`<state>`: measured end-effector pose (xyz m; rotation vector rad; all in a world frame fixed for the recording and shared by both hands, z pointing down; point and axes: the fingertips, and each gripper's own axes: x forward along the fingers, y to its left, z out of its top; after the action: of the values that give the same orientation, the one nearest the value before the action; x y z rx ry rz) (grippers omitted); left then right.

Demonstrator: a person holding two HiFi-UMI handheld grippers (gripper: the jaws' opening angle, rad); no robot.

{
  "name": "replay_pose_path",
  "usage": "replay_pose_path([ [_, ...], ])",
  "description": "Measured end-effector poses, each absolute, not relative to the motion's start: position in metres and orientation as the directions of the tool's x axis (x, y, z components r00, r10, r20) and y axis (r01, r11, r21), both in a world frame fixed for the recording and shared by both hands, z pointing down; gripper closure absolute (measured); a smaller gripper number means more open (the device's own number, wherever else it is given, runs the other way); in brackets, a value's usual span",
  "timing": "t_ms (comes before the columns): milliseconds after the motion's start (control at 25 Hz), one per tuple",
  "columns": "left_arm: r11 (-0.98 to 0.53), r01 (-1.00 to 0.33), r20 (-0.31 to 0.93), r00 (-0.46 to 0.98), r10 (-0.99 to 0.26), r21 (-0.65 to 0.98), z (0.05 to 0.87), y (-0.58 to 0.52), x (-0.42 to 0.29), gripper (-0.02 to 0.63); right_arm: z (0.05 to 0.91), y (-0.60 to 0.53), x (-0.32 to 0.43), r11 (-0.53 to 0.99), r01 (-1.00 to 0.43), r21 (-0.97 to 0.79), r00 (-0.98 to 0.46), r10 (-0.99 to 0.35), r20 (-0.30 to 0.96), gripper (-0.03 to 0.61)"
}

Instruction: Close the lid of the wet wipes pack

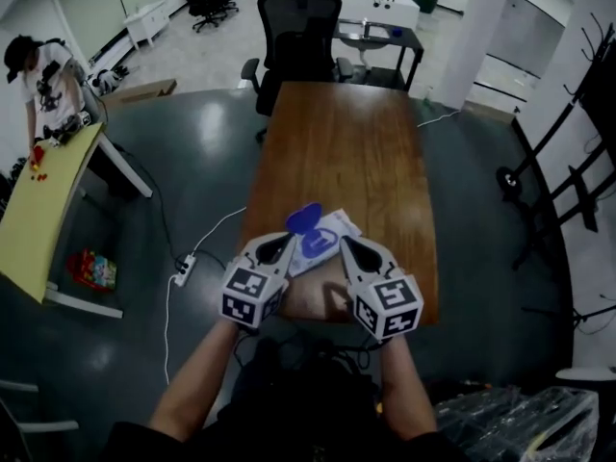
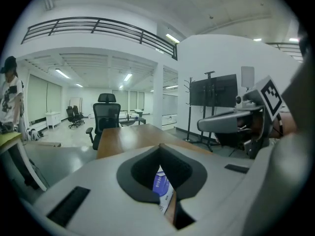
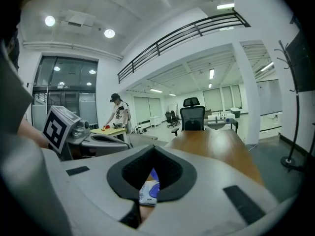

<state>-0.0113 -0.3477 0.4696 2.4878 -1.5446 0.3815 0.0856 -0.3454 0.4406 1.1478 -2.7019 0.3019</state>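
Observation:
The wet wipes pack (image 1: 325, 240) is white and blue and lies near the front end of the wooden table (image 1: 346, 142). Its blue lid (image 1: 304, 218) stands open, raised at the pack's far left side. My left gripper (image 1: 286, 243) hovers just left of the pack and my right gripper (image 1: 347, 244) just right of it; both are shut with nothing held. Part of the pack shows through the gap behind the closed jaws in the left gripper view (image 2: 161, 185) and in the right gripper view (image 3: 148, 191).
A black office chair (image 1: 298, 27) stands at the table's far end. A yellow table (image 1: 43, 200) with a person (image 1: 43, 80) is at the left. A power strip (image 1: 183, 269) lies on the floor, a black stand (image 1: 568, 181) is at the right.

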Motion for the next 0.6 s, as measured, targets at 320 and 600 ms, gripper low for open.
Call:
replay_pose_path([
  [320,-0.49,-0.871,0.372,0.465,-0.804,0.031,0.501,-0.387,-0.024,0.607,0.471,-0.366,0.072,0.636,-0.764,-0.109,-0.628,-0.693,0.354,0.568],
  [600,-0.542,-0.838,0.404,0.517,-0.755,0.06,0.531,-0.423,-0.034,0.607,0.477,-0.383,0.067,0.558,-0.825,-0.092,-0.544,-0.74,0.395,0.568],
])
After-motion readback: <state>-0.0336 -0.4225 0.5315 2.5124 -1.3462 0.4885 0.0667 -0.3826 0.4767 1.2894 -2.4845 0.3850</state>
